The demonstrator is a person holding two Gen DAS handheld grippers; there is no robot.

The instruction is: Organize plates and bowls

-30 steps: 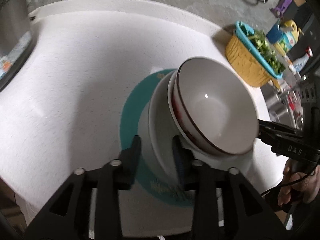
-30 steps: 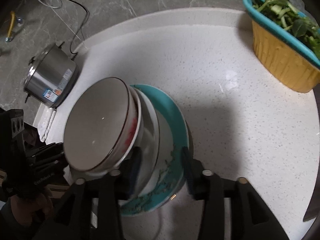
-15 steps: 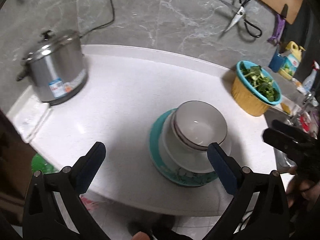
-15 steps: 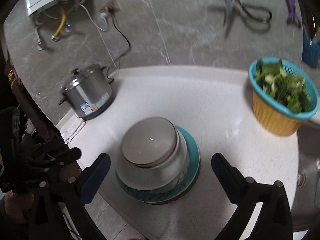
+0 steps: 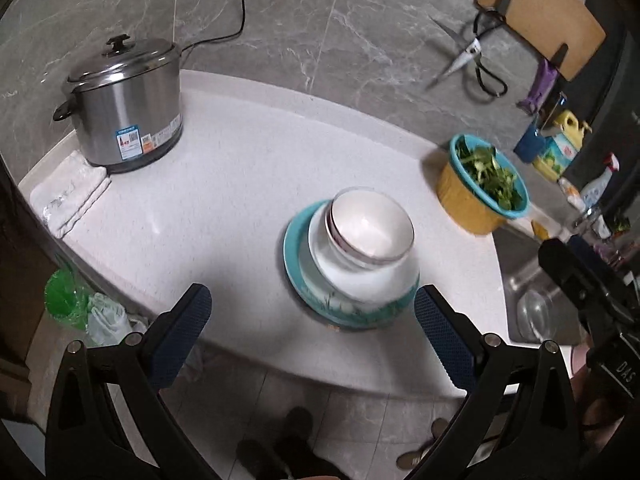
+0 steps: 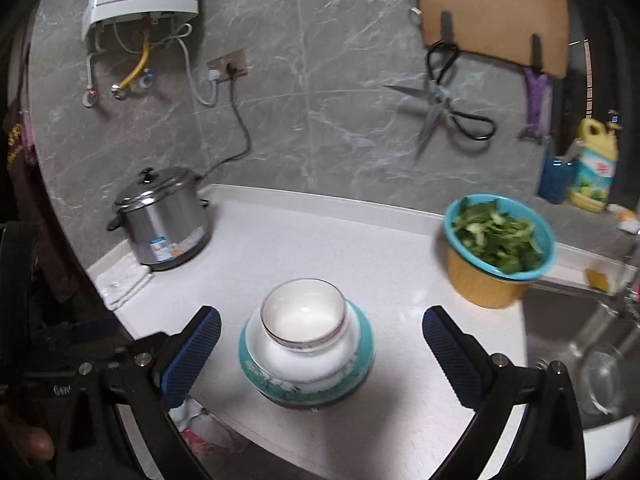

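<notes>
Nearest — left gripper (image 5: 312, 318) spread wide, blue pads well clear of everything, nothing between them. Same for the right gripper (image 6: 320, 340): jaws gaping, empty, held above the counter edge. No contact with any dish from either.

Just beyond the fingertips, near the front edge of the white counter (image 6: 400, 264) — the stack. Teal plate (image 6: 366, 346) at the bottom, white bowl (image 6: 296, 360) seated on it, smaller brown-rimmed bowl (image 6: 303, 314) nested on top. Upright in the right wrist view, top bowl sitting a little off-centre in the left wrist view, but resting inside the one below.

Judging from this: stacking looks done. Plate and both bowls gathered into one pile, no loose dish left on the counter. Possibly one glass bowl (image 6: 600, 376) down in the sink at the right — unclear whether that belongs to the job. Otherwise little left beyond perhaps straightening the top bowl or shifting the pile back from the edge.

Farther off: yellow basket of greens (image 6: 498, 248) to the right, steel pot (image 6: 164, 220) and folded cloth (image 6: 122, 282) to the left. On the grey wall behind, scissors (image 6: 440, 114) and a cutting board (image 6: 492, 16) hanging.
</notes>
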